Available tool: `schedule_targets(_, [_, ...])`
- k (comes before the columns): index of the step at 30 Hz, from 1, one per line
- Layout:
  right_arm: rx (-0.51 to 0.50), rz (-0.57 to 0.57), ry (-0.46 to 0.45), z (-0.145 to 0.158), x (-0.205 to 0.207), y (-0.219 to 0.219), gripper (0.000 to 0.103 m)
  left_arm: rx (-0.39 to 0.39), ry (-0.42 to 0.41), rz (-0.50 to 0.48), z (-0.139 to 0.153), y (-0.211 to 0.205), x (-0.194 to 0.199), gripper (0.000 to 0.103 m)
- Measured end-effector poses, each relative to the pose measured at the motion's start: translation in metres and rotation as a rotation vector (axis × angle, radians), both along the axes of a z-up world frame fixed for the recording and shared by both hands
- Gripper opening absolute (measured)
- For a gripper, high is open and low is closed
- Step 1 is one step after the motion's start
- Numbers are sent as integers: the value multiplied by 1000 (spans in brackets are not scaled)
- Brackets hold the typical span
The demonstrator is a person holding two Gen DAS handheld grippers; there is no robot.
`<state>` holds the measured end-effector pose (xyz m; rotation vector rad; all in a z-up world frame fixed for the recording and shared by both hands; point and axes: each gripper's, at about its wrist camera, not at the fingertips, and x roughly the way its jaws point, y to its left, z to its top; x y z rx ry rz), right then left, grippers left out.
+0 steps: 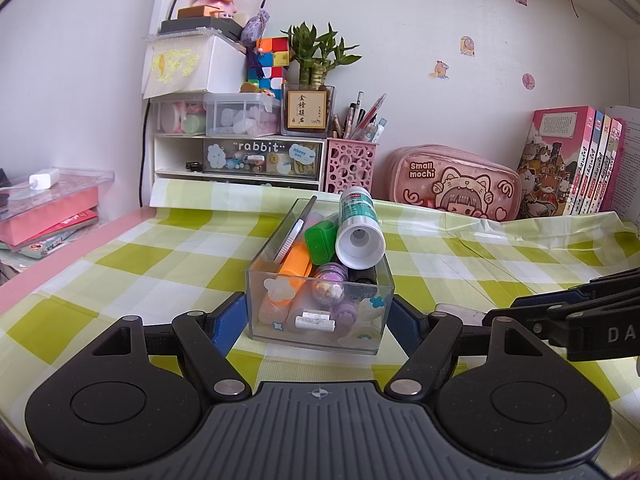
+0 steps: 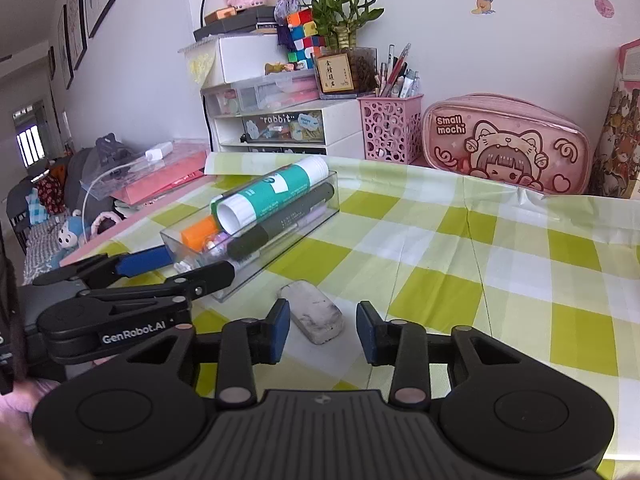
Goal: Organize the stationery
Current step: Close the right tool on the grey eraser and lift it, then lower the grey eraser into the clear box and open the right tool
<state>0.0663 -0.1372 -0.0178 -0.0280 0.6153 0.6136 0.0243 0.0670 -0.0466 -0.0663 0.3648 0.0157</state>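
Note:
A clear plastic box (image 1: 320,332) stands on the green checked cloth, and my left gripper (image 1: 316,318) is shut on its two side walls. Packed inside are a green-and-white glue stick (image 1: 358,224), an orange marker (image 1: 294,268), a green cap (image 1: 320,240) and purple pieces. From the right wrist view the box (image 2: 280,256) lies to the left, with a black marker (image 2: 280,224) in it. A smudged white eraser (image 2: 316,316) lies flat on the cloth between the pads of my right gripper (image 2: 323,330). That gripper is open: the eraser sits close to the left pad and clear of the right one.
Along the back wall stand a white drawer unit (image 1: 240,156), a pink mesh pen holder (image 1: 350,164), a pink pencil case (image 1: 452,184) and a row of books (image 1: 568,164). A clear tray on pink books (image 1: 48,204) sits at the left table edge.

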Motion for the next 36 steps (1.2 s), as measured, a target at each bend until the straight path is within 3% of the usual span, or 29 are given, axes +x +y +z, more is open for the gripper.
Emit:
schedule_targets(4, [-16,-7,1,-8,6,6,37,0,0,0,0,0,0,74])
schedule_targets(5, [-15,-8,-5,-9,5,6,33,0,0,0,0,0,0,74])
schedule_targets(10, [54,-49,22,-7,9,-1,29,0,0,0,0,0,0,74])
schedule_targets(16, [165,-45,-26,23,2,-6,28,1,-1,0,0,0,0,74])
schedule_targets(19, [228,13,-17,41,3,3,28,0,0,-1,0,0,0,74])
schedule_targets(22, [247,85,73,50,12,21,29,-1,-1,0,0,0,0,74])
schedule_targets(26, [218,84,257,44,35,48,29,-1,-1,-1,0,0,0,74])
schedule_targets(33, [218,69,392,42,57,66,29,-11,-4,0,1,1,1,74])
schedule_targets(36, [191,56,406,49,61,71,30,-12,-3,0,1,0,1,74])
